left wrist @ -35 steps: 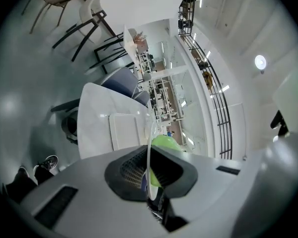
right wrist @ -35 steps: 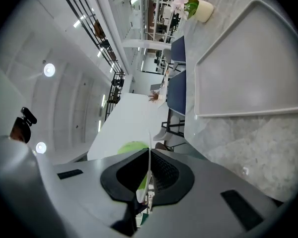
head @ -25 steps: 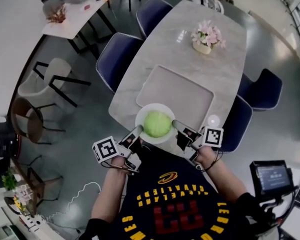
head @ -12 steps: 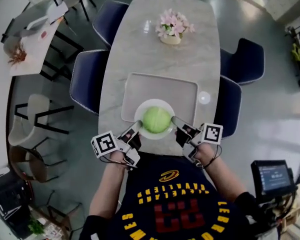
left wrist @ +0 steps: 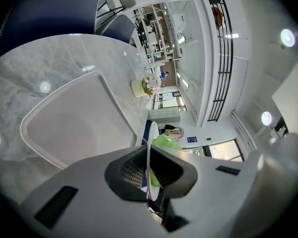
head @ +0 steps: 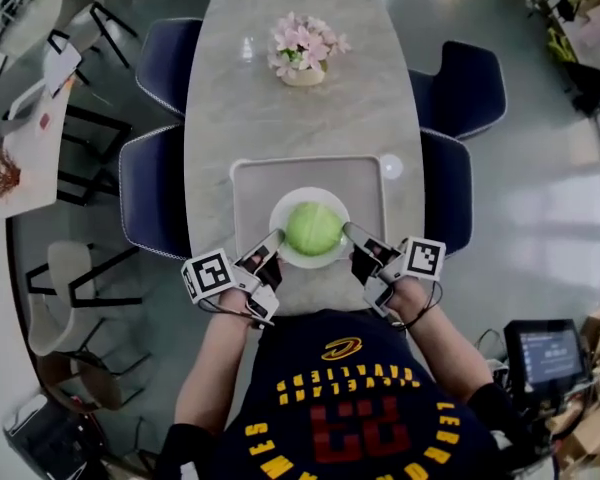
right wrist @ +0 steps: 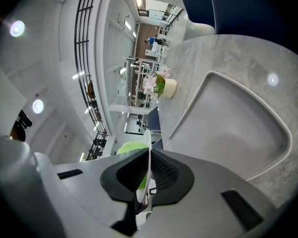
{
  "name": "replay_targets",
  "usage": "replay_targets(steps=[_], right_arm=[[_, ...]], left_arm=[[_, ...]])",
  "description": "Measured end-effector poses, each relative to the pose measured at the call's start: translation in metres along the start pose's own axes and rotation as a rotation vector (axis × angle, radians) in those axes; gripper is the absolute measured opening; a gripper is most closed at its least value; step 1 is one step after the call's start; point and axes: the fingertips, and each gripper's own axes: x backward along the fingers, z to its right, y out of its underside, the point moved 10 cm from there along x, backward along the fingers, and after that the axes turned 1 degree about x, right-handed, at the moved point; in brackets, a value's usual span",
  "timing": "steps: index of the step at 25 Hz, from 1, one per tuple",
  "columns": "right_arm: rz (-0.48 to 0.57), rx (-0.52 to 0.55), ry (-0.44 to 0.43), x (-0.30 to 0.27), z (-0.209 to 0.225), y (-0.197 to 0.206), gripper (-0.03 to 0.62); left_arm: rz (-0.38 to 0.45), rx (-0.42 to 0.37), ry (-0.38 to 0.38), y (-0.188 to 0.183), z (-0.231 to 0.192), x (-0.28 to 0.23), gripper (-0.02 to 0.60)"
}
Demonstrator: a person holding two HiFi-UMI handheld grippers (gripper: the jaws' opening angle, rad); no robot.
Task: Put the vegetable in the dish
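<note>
My left gripper and right gripper each pinch the rim of the white dish from opposite sides. The green cabbage sits in it, above the grey tray.

A long table with rounded corners is standing under the cameras, its pale grey marbled surface catching small bright spots of light. A grey rectangular tray with rounded corners and a low raised rim is lying flat on the surface at the near end. It is sitting about midway between the left and right edges, its long sides running across the table. Its near side is reaching close to the table's near edge. Toward the far end, a small cream pot of pink and white flowers is standing upright, roughly on the table's midline and well apart from the tray.
</note>
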Motion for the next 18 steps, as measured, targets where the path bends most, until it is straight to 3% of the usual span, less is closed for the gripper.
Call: replay_targets(steps=[7,18], right_arm=[[0.053,-0.025,0.04,0.002,0.008,-0.001,0.017],[0.05,-0.009,0.081,0.002,0.024,-0.004,0.017]], left_arm=[[-0.073,0.003,-0.004,-0.013,-0.005,-0.017,0.011],[-0.13,-0.005,-0.039,-0.015,-0.022,-0.032,0.011]])
